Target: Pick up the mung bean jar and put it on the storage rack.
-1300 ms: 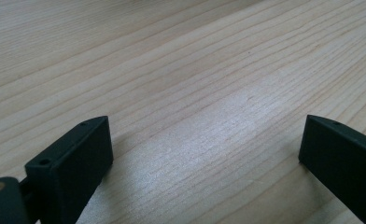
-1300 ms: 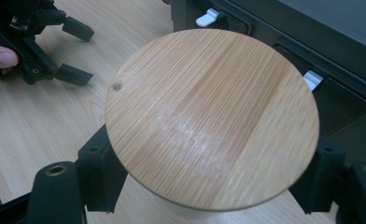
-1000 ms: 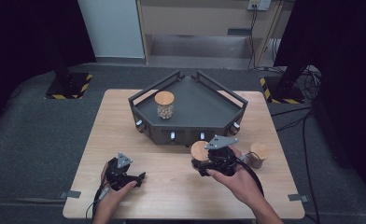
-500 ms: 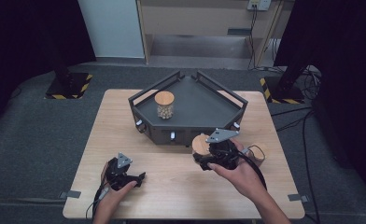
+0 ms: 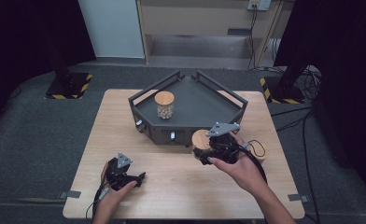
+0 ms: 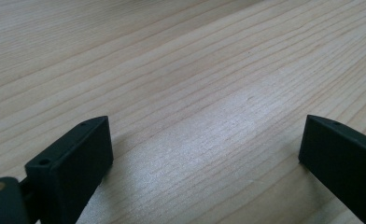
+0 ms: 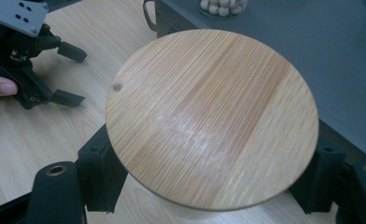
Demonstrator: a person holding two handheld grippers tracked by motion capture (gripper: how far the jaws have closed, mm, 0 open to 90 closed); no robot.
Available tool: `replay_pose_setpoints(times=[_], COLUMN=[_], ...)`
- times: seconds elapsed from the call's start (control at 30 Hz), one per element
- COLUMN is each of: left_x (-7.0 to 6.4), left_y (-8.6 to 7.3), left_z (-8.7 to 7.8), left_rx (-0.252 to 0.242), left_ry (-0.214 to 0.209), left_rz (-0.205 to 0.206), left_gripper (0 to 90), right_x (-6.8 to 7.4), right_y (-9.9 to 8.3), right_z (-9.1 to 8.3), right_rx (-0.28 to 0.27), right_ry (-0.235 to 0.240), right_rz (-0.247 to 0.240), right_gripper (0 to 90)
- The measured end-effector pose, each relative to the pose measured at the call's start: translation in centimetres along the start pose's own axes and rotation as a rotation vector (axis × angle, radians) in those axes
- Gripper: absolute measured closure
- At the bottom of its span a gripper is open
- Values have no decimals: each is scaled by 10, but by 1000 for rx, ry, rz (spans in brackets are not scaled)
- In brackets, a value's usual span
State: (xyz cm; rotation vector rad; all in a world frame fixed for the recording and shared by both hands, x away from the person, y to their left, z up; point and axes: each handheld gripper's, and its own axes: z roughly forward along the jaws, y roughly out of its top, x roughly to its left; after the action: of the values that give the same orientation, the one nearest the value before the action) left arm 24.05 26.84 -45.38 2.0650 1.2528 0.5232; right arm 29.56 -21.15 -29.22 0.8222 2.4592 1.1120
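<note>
Right gripper (image 5: 204, 150) pinches the wooden-lidded jar (image 7: 212, 116) beside the tray (image 5: 228, 108). Left gripper (image 5: 133, 178) rests spread on the bench (image 5: 181, 186).

I work at a light wooden table (image 5: 125, 121) on dark grey carpet (image 5: 31, 140). Far: pale blue-white panel (image 5: 109, 28), beige wooden cabinet (image 5: 195, 18). Black-yellow striped bases (image 5: 69, 86) left and right.

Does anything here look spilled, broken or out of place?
Nothing stands out. One jar stands upright on the tray, the right gripper holds a lidded jar level, and the left gripper rests open on the table. No spill shows.
</note>
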Motion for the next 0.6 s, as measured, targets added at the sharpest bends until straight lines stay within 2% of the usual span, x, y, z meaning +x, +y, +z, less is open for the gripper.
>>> replay_pose_setpoints(times=[0.2,0.33,0.6], left_x=[0,0,0], left_y=[0,0,0], left_z=[0,0,0], left_rx=[0,0,0], left_ry=[0,0,0], left_rz=[0,0,0], left_gripper=[17,16,16], right_x=[-2,-9,-15], right_y=[8,15,26], right_z=[-4,-5,-8], right_rx=[-9,-12,-12], right_ry=[0,13,-1], right_rz=[-3,9,3], right_gripper=[256,256,256])
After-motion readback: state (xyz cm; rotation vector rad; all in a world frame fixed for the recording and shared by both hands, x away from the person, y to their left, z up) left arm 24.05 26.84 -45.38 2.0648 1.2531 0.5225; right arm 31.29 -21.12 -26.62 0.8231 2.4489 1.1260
